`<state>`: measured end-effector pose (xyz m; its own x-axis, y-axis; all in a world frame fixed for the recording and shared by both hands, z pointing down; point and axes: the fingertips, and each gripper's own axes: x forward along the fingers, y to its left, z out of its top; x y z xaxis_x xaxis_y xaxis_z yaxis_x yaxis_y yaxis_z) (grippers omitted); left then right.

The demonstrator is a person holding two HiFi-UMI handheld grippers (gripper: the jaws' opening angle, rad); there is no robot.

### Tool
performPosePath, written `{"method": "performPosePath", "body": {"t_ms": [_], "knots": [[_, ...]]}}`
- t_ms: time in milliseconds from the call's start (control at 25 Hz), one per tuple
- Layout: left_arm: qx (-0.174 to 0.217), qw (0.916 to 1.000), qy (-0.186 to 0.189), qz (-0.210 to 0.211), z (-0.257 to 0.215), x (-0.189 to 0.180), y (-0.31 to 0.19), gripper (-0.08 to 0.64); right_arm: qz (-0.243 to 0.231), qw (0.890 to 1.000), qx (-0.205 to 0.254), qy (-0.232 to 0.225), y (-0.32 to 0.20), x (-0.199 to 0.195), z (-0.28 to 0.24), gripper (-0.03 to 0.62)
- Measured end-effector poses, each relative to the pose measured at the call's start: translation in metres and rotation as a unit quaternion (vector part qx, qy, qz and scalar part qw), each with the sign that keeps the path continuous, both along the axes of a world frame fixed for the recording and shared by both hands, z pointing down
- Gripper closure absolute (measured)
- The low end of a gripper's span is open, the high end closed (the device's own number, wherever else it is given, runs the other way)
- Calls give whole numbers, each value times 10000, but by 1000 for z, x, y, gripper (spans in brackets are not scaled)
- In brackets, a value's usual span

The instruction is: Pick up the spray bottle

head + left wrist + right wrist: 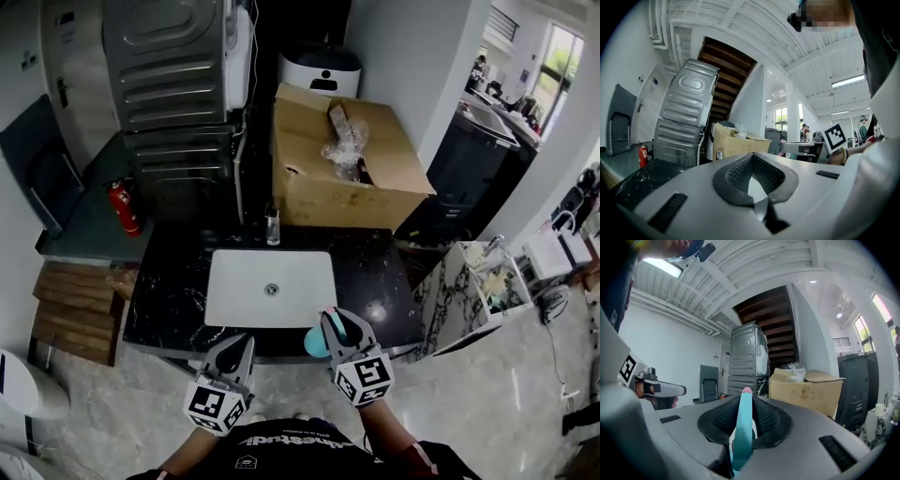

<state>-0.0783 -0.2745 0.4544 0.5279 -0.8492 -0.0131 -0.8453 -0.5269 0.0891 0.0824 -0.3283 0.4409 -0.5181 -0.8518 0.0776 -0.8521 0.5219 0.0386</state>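
A small clear spray bottle (273, 225) with a dark top stands at the back edge of the black marble counter (173, 281), behind the white sink (234, 281). It also shows in the left gripper view, spray bottle (720, 154), in front of the box. My right gripper (333, 323) hangs over the counter's front edge, shut on a thin teal tool (742, 427) with a pink tip. My left gripper (236, 349) is beside it at the front edge, and its jaws meet with nothing between them. Both grippers are far from the bottle.
An open cardboard box (347, 164) with crumpled plastic sits behind the counter. A grey ribbed machine (173, 84) stands at the back left, with a red fire extinguisher (124, 206) beside it. A white appliance (321, 67) is behind the box. Marble offcuts (459, 291) lean at the right.
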Motion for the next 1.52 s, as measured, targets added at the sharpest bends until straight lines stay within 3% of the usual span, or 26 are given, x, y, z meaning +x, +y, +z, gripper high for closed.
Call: {"method": "performPosePath", "body": {"t_ms": [480,920,1520], "knots": [[133,9984,-152,520,-9,43,14,545,-302,9991,-125,-270,63,-16,-18,500],[191,9986,-165,467,-11,52,19,545,-463,9984,-269,-154,90,-34,2,500],[133,9982,-222,550,-7,60,23,545,-439,9985,-268,-163,93,-29,2,500]]}}
